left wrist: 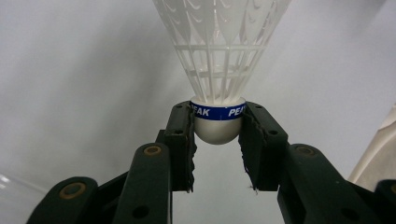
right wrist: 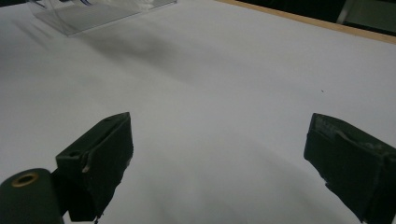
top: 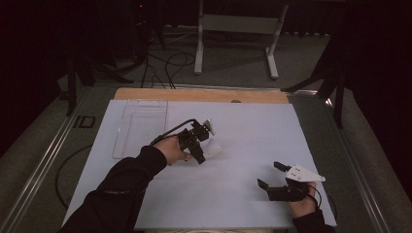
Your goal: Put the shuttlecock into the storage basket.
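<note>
A clear plastic tray (top: pixel 141 127) lies flat at the far left of the white desk (top: pixel 243 131); what it holds cannot be made out from above, though the right gripper view shows some white things with blue marks at its far end. Just right of it, the left hand-held gripper (top: pixel 203 145) is clamped on the shuttlecock (left wrist: pixel 219 70): both pads press the white cork base at its blue band, the skirt pointing away from the jaws. Near the front right, the right hand-held gripper (top: pixel 268 175) is spread wide over bare desk, holding nothing.
</note>
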